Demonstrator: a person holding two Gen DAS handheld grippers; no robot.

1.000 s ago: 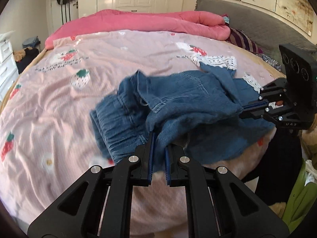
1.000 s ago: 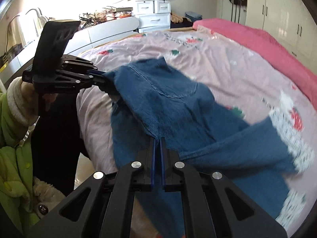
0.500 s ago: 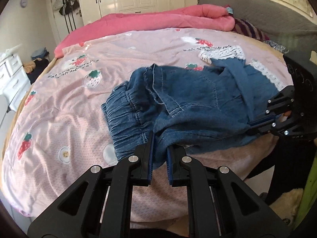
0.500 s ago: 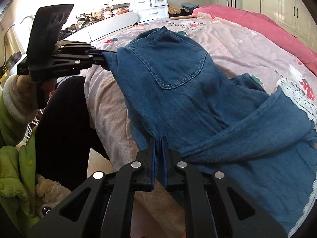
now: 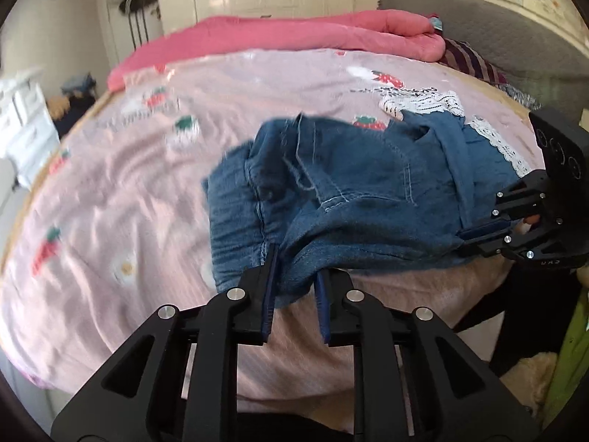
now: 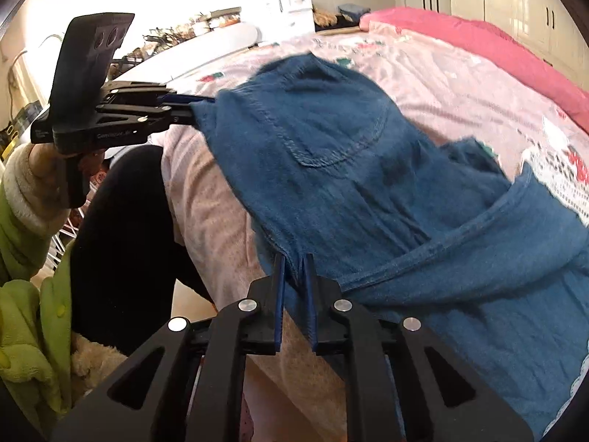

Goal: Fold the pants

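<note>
Blue denim pants point(image 5: 349, 191) with white lace hems lie bunched on the pink strawberry-print bed sheet point(image 5: 129, 191), near the bed's front edge. My left gripper point(image 5: 294, 287) has its jaws parted a little, with a fold of the waistband still between them. My right gripper point(image 6: 292, 291) is shut on the pants' edge; it also shows at the right of the left wrist view point(image 5: 475, 235). In the right wrist view the pants point(image 6: 368, 169) stretch from the left gripper point(image 6: 184, 110) to mine, back pocket up.
A pink quilt point(image 5: 294, 37) lies along the far side of the bed. A grey headboard point(image 5: 497, 29) is at the right. White wardrobes stand behind. White drawers point(image 6: 287, 3) and a cluttered desk are beyond the foot. The person's green jacket point(image 6: 25, 294) is at the bedside.
The left gripper's jaws have opened slightly around the waistband. Both grippers and the pants have shifted a little over the bed edge; the view is motion-blurred.
</note>
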